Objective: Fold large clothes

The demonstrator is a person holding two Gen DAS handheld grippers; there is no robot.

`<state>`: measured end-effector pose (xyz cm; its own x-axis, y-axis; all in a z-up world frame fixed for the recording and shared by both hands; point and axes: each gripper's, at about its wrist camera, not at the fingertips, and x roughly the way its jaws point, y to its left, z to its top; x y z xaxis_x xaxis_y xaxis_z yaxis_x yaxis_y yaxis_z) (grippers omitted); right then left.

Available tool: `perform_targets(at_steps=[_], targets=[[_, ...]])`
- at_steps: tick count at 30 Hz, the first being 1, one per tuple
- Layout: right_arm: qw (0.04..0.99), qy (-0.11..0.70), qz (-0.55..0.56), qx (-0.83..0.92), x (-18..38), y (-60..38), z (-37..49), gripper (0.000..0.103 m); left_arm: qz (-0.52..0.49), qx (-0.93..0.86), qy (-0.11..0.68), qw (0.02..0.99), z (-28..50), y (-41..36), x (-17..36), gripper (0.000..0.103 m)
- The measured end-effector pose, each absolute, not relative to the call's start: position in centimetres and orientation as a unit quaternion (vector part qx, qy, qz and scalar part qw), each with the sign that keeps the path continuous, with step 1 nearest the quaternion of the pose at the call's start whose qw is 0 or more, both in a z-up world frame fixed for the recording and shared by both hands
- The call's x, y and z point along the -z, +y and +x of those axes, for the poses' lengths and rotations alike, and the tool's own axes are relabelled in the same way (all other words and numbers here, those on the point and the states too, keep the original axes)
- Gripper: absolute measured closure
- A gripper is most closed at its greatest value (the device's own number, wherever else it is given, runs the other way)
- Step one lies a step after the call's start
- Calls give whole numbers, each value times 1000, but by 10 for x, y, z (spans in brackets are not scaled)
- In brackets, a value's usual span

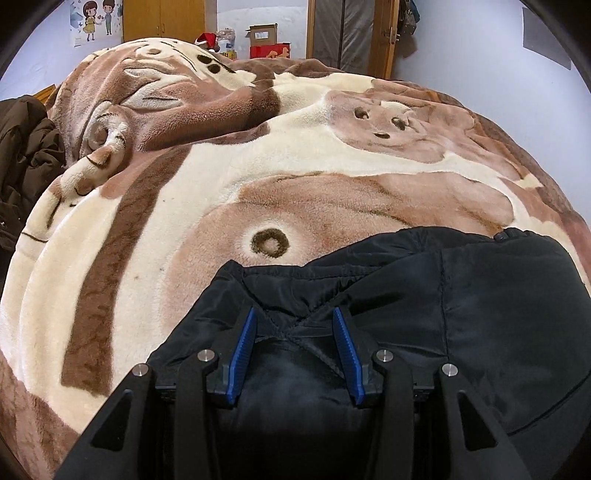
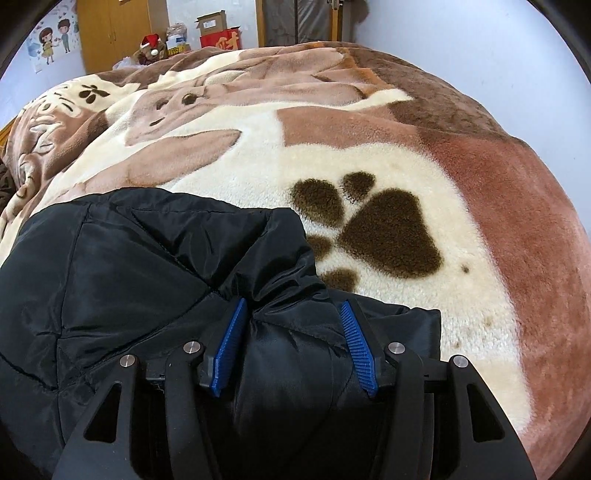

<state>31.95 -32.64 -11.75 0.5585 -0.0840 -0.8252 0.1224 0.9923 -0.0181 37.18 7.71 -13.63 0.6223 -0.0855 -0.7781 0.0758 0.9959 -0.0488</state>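
Observation:
A black padded jacket (image 1: 461,295) lies on the brown and cream plush blanket (image 1: 221,177) at the near edge of the bed. It also shows in the right wrist view (image 2: 129,266). My left gripper (image 1: 295,317) is open, its blue pads on either side of a bunched fold at the jacket's left end. My right gripper (image 2: 293,306) is open too, its pads straddling a raised fold at the jacket's right end. The fabric passes between both pairs of pads and is not pinched.
A dark brown coat (image 1: 26,155) lies at the bed's left edge. Behind the bed stand a wooden wardrobe (image 1: 162,18), cardboard boxes (image 1: 266,40) and a Santa hat (image 1: 207,38). The blanket (image 2: 406,166) spreads wide beyond the jacket.

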Motion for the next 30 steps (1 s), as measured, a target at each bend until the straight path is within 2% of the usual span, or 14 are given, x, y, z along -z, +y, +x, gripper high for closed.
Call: perform_targets(at_steps=[11,15,19,21,28,30], targets=[[881,468,20,58,117,-327,320,50,7,37,431,901,372,74,131,57],[876,479,33,53,101,-332,318,48,1,37,433,900,367,79,106,57],[885,458,72,40,65,-342,292,48,-34,47,402,914,340,109,70,57],[892,443,84,30,50,-345,269,37,-47,41,391,918,322,128,62,57],[879,464,106,18,72,-349,201,35,-113,34,432,894,268,183,100,51],[874,468,130,16,83,-355,192,30,-115,41,448,886,261,183,117,45]])
